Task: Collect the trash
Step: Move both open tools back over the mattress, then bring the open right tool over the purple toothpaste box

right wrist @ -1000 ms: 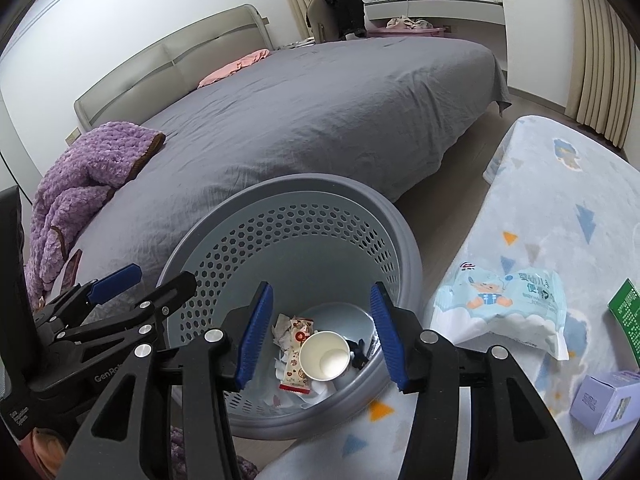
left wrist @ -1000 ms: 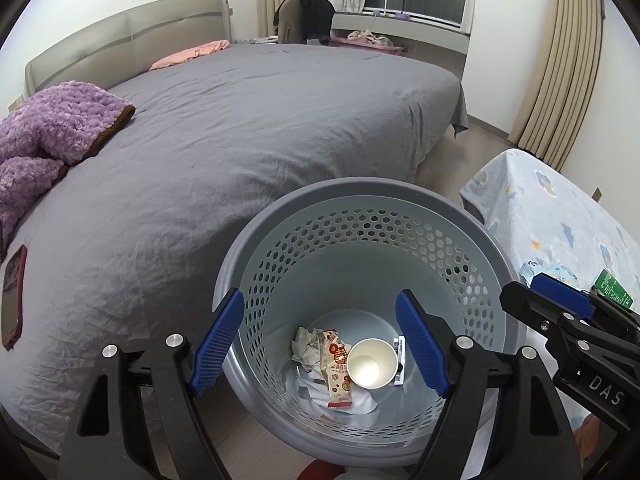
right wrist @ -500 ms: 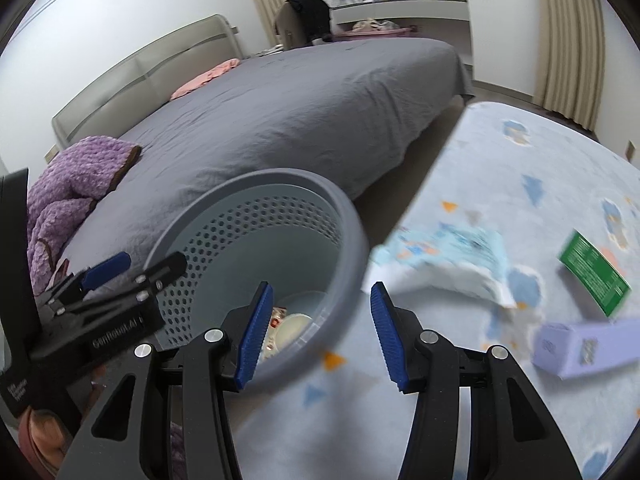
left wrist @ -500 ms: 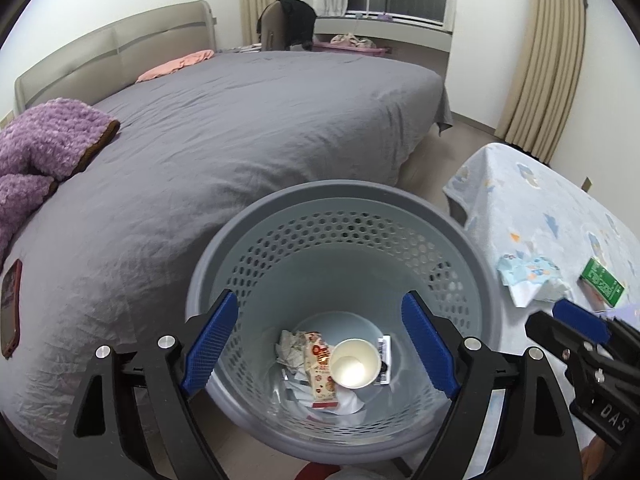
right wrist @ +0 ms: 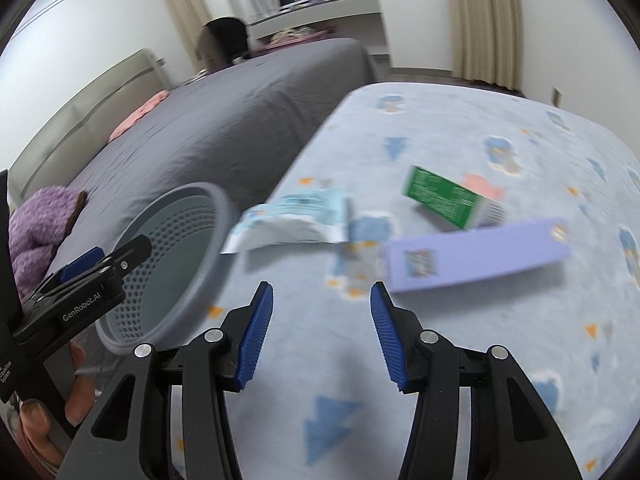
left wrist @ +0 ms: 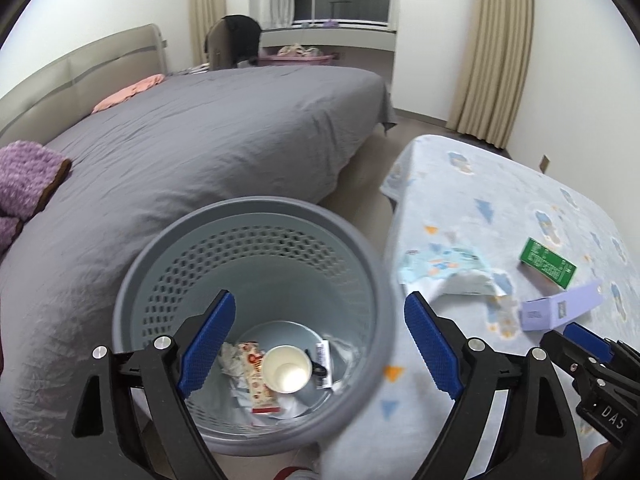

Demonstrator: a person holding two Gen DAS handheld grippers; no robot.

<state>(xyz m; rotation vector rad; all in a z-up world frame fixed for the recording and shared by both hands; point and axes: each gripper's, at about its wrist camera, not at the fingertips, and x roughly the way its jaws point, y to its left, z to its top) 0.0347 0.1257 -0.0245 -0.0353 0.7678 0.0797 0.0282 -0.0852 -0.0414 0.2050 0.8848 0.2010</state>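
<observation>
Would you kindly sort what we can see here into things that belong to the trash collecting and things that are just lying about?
Belongs to the job:
- grey perforated bin
- paper cup and snack wrapper inside it
- blue-and-white wrapper, green box, purple box on the patterned cloth
- left gripper, right gripper, both open

Just lying about:
- purple blanket
- pink pillow
</observation>
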